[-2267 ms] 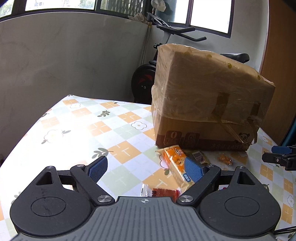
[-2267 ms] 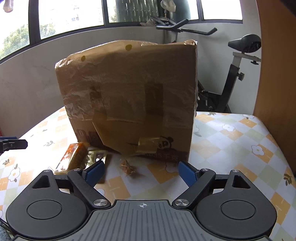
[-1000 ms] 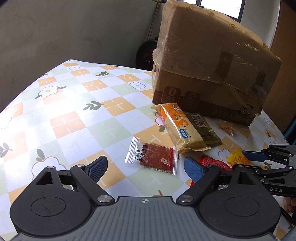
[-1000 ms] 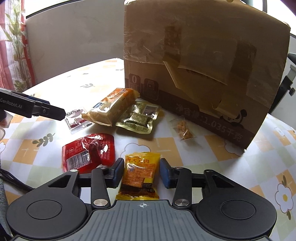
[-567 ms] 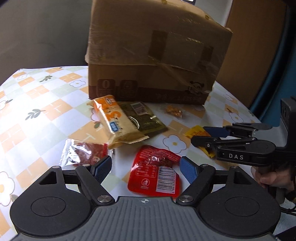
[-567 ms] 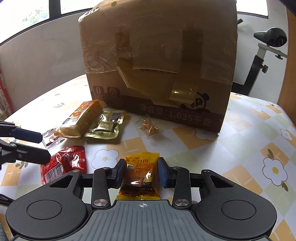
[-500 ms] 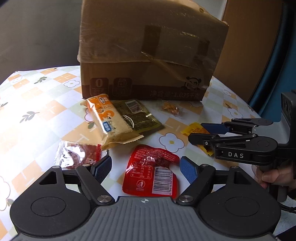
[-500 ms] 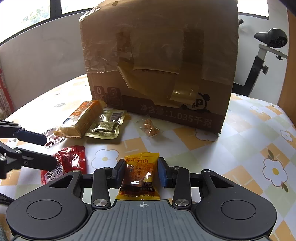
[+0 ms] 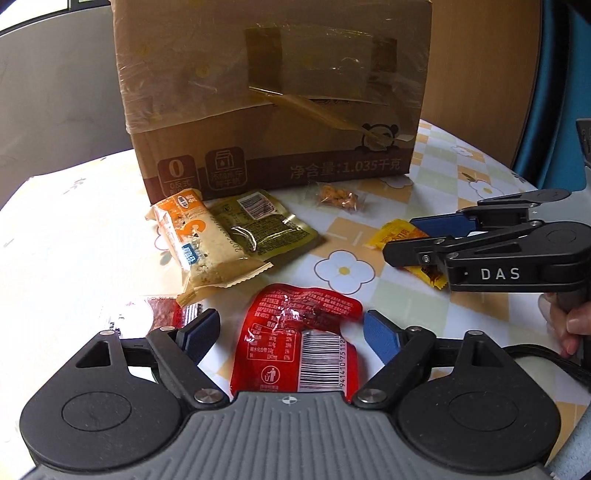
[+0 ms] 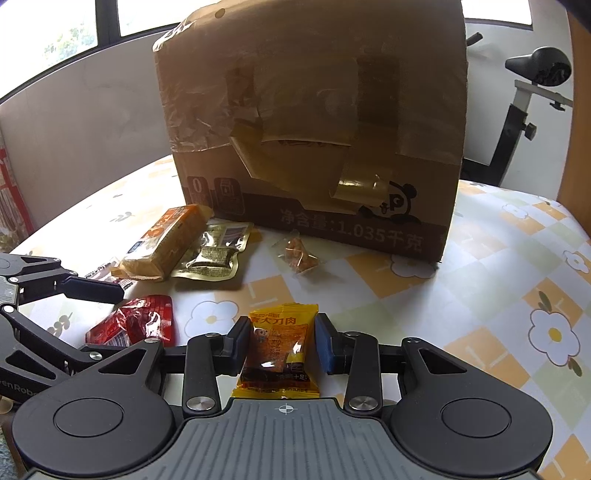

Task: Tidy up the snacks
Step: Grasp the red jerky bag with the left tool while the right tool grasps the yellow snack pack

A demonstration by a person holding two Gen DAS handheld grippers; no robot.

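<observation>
Right gripper point(image 10: 282, 341): narrowed onto the yellow snack packet point(image 10: 279, 350), pads at both sides, lower centre of frame.
Left gripper point(image 9: 291, 328): jaws wide, just been opening; red packet point(image 9: 295, 343) lies between them, untouched.
Bench point(image 10: 480, 295): orange bar point(image 9: 195, 240), olive pouch point(image 9: 266, 225), nut sachet point(image 9: 338, 195).
Cardboard box point(image 9: 273, 96): upper centre, behind the snacks.

A surface point(image 10: 498, 266) covered with a checked cloth printed in orange squares and white flowers fills the foreground. Behind it an exercise bike point(image 10: 532, 110) stands against a pale wall point(image 10: 85, 140) beneath windows point(image 10: 55, 33).
</observation>
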